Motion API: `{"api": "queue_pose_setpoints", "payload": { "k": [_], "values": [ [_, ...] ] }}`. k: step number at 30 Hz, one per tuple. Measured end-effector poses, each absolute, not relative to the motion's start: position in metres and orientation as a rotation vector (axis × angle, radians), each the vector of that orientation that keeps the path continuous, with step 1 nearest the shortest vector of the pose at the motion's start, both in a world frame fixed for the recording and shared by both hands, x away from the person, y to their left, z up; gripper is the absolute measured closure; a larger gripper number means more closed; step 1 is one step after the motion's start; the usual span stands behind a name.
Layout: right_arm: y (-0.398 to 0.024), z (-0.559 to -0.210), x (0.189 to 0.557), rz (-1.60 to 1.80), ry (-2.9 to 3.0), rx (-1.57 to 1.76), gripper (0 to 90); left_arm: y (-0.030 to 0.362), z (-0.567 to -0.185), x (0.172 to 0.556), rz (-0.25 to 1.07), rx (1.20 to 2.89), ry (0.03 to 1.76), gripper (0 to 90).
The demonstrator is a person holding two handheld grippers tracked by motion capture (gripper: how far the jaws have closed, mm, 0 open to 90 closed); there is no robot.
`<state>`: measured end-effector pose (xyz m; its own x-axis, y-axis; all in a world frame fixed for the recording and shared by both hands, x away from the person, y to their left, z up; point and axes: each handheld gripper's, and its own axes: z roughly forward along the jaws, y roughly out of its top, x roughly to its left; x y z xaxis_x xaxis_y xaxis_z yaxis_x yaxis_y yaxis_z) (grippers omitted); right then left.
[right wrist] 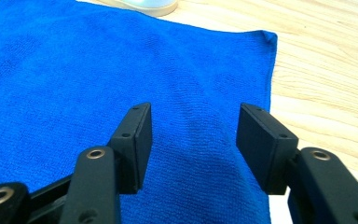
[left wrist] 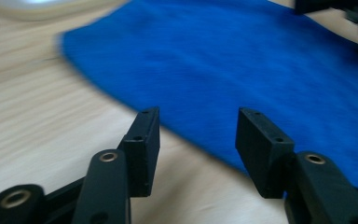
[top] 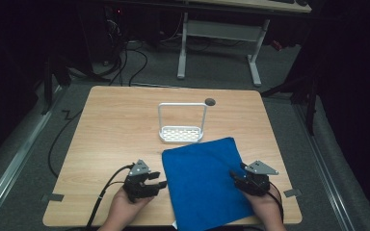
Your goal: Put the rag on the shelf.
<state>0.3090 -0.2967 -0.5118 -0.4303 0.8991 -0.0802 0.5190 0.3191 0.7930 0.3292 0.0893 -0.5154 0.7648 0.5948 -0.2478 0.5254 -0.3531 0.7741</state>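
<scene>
So, from the high view: a flat blue microfibre cloth (top: 204, 180) lies spread on the light wooden tabletop (top: 115, 125), near my edge of it, with its near edge reaching the tabletop's front edge. My left hand-held gripper (top: 155, 181) sits just beside the cloth's left edge, jaws apart, nothing between them. My right hand-held gripper (top: 235, 177) is at the cloth's right edge, jaws apart too, tips over the fabric. Just behind the cloth's far edge stands a small white perforated plastic caddy with a tall loop handle (top: 181, 127), upright, and a dark round hole (top: 210, 101) sits in the tabletop beyond it.

Left gripper view next: my two black jaws stand wide apart over bare wood, and the cloth (left wrist: 223, 70) starts just ahead of them, its edge running diagonally across the frame. It's a bit blurry. The white caddy's base (left wrist: 42, 7) peeks in at top left, and the other gripper (left wrist: 340, 9) is a dark shape at top right.

Right gripper view: jaws wide apart again, hanging above the cloth (right wrist: 98, 74), gripping nothing. The cloth's right edge and far corner show clearly, with bare wood to the right. Whether the tips actually touch the fabric, I can't tell. The caddy's base (right wrist: 149, 5) shows at the top.
</scene>
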Motion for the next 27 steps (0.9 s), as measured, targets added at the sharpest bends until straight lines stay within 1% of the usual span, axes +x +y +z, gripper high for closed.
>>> {"api": "queue_pose_setpoints", "payload": {
  "k": [1, 2, 3, 4, 6, 7, 8, 9, 12, 13, 17, 22, 24, 26, 27],
  "values": [
    [-0.296, -0.512, 0.309, 0.961, 2.069, 1.247, 46.7, 0.073, -0.515, 0.322, 0.066, 2.044, 0.793, 52.0],
    [-0.296, -0.512, 0.309, 0.961, 2.069, 1.247, 46.7, 0.073, -0.515, 0.322, 0.066, 2.044, 0.793, 53.4],
    [-0.296, -0.512, 0.309, 0.961, 2.071, 1.242, 47.0, 0.064, -0.516, 0.319, 0.046, 2.054, 0.768, 53.4],
    [-0.296, -0.511, 0.309, 0.961, 2.072, 1.240, 47.2, 0.057, -0.516, 0.317, 0.026, 2.062, 0.745, 57.5],
    [-0.296, -0.511, 0.309, 0.962, 2.072, 1.235, 47.5, 0.046, -0.518, 0.313, 0.006, 2.089, 0.706, 62.1],
    [-0.296, -0.511, 0.309, 0.962, 2.072, 1.233, 48.1, 0.036, -0.522, 0.310, -0.001, 2.134, 0.672, 67.0],
    [-0.296, -0.511, 0.309, 0.963, 2.071, 1.237, 48.5, 0.036, -0.522, 0.310, -0.001, 2.134, 0.672, 68.6],
    [-0.297, -0.511, 0.308, 0.963, 2.068, 1.243, 49.1, 0.030, -0.527, 0.308, 0.000, 2.177, 0.658, 71.2],
    [-0.299, -0.510, 0.309, 0.968, 2.069, 1.242, 50.7, 0.028, -0.529, 0.307, 0.023, 2.199, 0.642, 78.0],
    [-0.300, -0.509, 0.308, 0.978, 2.058, 1.254, 53.2, 0.029, -0.529, 0.308, 0.018, 2.204, 0.646, 80.3],
    [-0.301, -0.507, 0.307, 0.991, 2.045, 1.258, 56.2, 0.037, -0.529, 0.309, 0.010, 2.206, 0.646, 82.8],
    [-0.302, -0.506, 0.306, 0.995, 2.045, 1.261, 59.5, 0.048, -0.529, 0.312, -0.001, 2.203, 0.658, 82.8],
    [-0.302, -0.506, 0.306, 0.997, 2.048, 1.260, 64.0, 0.052, -0.529, 0.313, -0.003, 2.201, 0.665, 82.8],
    [-0.302, -0.506, 0.307, 0.984, 2.062, 1.260, 76.3, 0.056, -0.529, 0.315, -0.008, 2.202, 0.669, 82.8],
    [-0.302, -0.507, 0.309, 0.964, 2.072, 1.260, 84.7, 0.059, -0.529, 0.316, -0.014, 2.199, 0.672, 82.8]
  ]
}}
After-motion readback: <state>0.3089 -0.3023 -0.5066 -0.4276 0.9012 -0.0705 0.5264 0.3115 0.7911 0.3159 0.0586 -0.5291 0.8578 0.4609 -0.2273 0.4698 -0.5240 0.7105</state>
